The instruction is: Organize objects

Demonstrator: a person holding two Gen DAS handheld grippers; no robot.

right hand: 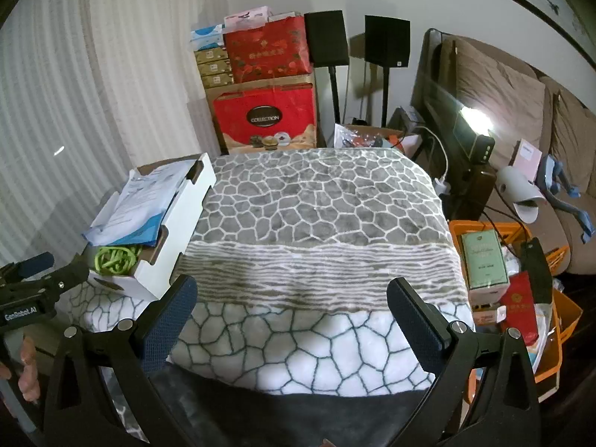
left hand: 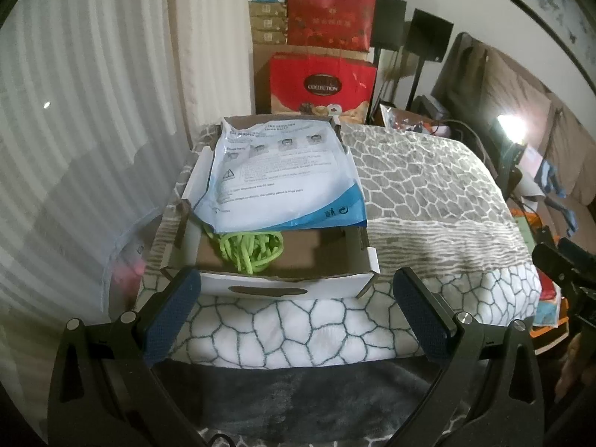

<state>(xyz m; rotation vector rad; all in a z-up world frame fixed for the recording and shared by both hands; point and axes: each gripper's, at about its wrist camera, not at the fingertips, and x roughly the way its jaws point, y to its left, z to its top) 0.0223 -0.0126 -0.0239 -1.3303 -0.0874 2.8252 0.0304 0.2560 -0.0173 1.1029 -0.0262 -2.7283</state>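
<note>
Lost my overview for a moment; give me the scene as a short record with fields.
surface: patterned blanket
box: white cardboard box on the blanket's left side
box contents: printed plastic bag lying over green cord
left gripper: open, empty, facing the box
right gripper: open, empty, over bare blanket
right of blanket: orange crate with packages

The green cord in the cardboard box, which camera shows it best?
The left wrist view: the green cord lies centred and near, inside the cardboard box under a plastic bag. The right wrist view shows it small at the left edge.
</note>
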